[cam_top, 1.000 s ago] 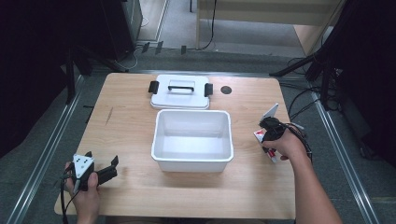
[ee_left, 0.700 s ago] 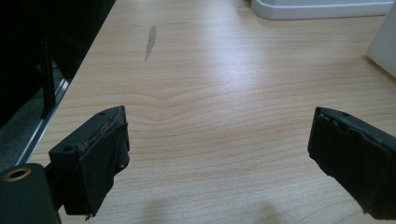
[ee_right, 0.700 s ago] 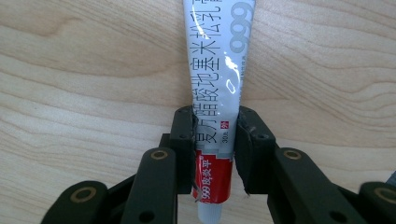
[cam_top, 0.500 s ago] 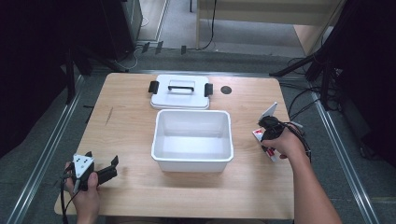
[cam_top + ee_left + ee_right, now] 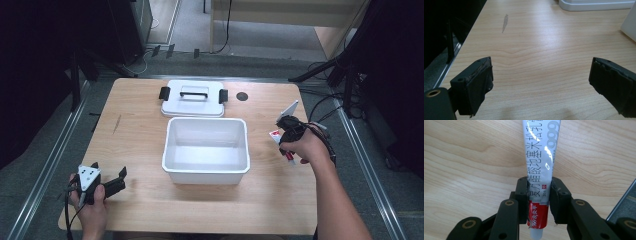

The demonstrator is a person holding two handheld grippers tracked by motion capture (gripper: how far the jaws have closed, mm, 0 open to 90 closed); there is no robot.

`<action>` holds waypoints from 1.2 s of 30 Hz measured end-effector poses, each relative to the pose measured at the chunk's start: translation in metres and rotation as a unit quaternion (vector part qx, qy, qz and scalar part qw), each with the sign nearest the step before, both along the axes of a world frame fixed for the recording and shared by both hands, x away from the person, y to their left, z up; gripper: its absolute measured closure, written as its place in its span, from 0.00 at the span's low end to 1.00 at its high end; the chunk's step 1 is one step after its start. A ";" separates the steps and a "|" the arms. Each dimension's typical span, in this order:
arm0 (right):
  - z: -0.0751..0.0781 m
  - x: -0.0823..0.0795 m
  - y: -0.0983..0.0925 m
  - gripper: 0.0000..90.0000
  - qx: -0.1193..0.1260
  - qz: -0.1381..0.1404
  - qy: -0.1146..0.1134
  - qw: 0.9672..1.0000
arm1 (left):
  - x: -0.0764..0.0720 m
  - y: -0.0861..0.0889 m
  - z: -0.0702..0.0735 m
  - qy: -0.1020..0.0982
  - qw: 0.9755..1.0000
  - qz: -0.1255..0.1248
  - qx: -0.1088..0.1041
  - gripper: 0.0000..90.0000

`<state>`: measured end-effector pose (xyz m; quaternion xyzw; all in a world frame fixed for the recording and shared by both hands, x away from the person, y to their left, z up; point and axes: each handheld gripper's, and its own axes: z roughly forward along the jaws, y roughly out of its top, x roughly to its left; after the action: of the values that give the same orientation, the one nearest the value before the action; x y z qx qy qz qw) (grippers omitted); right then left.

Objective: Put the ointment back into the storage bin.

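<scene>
A white ointment tube with a red band and dark blue print stands between the jaws of my right gripper, which is shut on it just above the red band, cap end toward the camera. In the high view this right gripper hangs a little above the table's right side, and the tube's flat end sticks up behind it. To its left sits an open white bin. My left gripper rests near the front left corner, jaws wide apart over bare wood.
The bin's white lid with black clips lies flat behind the bin. A small dark round hole marks the tabletop right of the lid. The table's right edge runs close beside my right hand. Cables trail off the right side.
My right hand has risen a little with the tube in its jaws, so the tube has come up off the wood. The left hand stays put.
</scene>
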<state>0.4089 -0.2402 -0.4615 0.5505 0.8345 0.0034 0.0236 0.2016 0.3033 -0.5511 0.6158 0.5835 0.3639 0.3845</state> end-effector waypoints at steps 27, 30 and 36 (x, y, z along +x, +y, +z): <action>0.058 -0.002 0.040 0.80 0.015 0.043 -0.013 0.999 | 0.000 0.002 0.000 0.000 1.000 0.001 -0.004 0.06; 0.068 -0.002 0.046 0.80 0.019 0.048 -0.019 0.998 | 0.000 0.002 0.000 0.000 1.000 0.001 -0.004 0.06; 0.083 -0.002 0.054 0.80 0.019 0.055 -0.027 0.998 | 0.000 0.001 0.000 -0.002 1.000 0.002 -0.006 0.06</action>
<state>0.4074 -0.1863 -0.3787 0.5040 0.8622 0.0359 0.0355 0.2015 0.3048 -0.5510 0.6115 0.5864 0.3623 0.3885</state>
